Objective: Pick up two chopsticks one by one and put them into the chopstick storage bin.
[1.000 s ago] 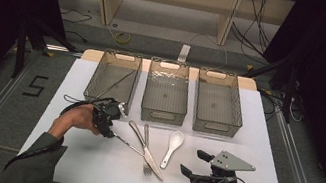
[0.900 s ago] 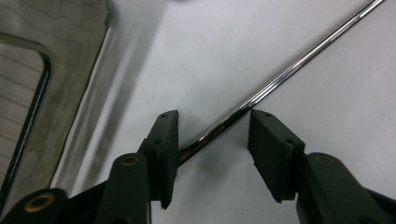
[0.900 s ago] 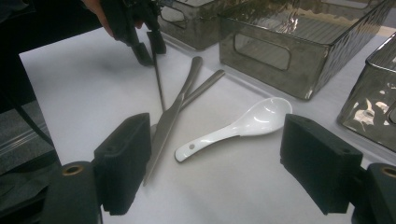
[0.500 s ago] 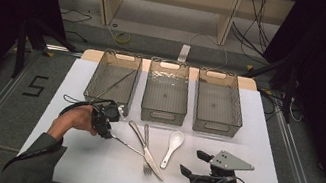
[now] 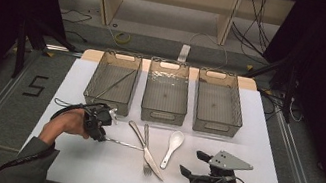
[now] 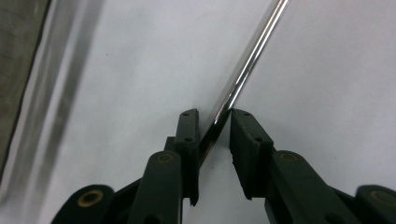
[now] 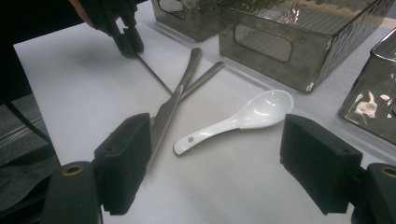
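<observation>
The right hand-held gripper (image 5: 191,163) rests at the near edge of the white bench (image 5: 86,169), its jaws spread wide with nothing between them. Beyond it lie a white spoon (image 7: 238,122), a knife (image 5: 147,146) and a fork (image 5: 148,157). The left hand-held gripper (image 5: 103,135) has just been closing around a thin metal rod (image 6: 243,79) that lies flat on the bench, one pad touching it, a gap beside the other. Three smoked bins (image 5: 166,92) stand farthest.

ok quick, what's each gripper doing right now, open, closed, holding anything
left gripper: tongs have just been closing on a thin metal rod; one pad touches it, grip not yet sure.
right gripper: open, holding nothing, white spoon ahead of it.
</observation>
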